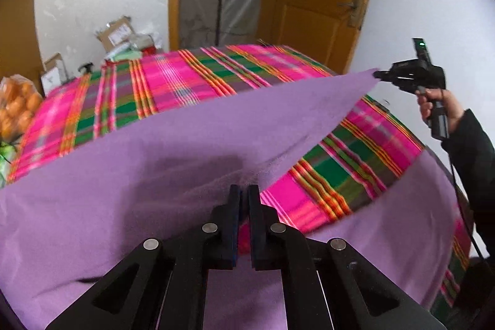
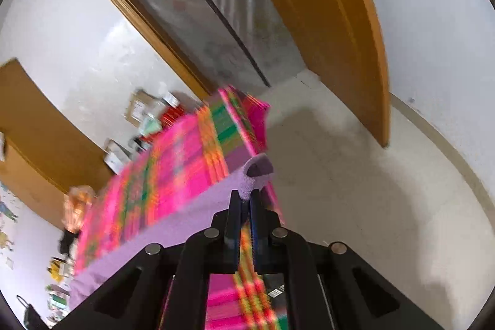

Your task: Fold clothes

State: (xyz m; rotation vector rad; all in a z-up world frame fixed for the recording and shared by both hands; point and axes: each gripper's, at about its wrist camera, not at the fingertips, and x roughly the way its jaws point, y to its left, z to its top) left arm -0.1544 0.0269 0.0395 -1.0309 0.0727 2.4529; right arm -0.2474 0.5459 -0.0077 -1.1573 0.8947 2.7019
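Lifting the purple cloth by two corners over the plaid-covered table

In the left wrist view, we are pinching the purple cloth [image 1: 191,144] in our left hand-held gripper [image 1: 244,194], jaws pressed together on a near edge, while our right hand-held gripper [image 1: 382,75], held in a hand [image 1: 439,105], is clamping the far corner up off the plaid cover [image 1: 191,76]; holding both ends is keeping that edge taut so it can be carried over as a fold. The raised edge is running as the long axis from near-left up to the right, and the rest is lying on the table. In the right wrist view, our right hand-held gripper [image 2: 245,198] is squeezing a bunched cloth corner [image 2: 258,175], and the cloth is trailing back down-left along the cover's edge.
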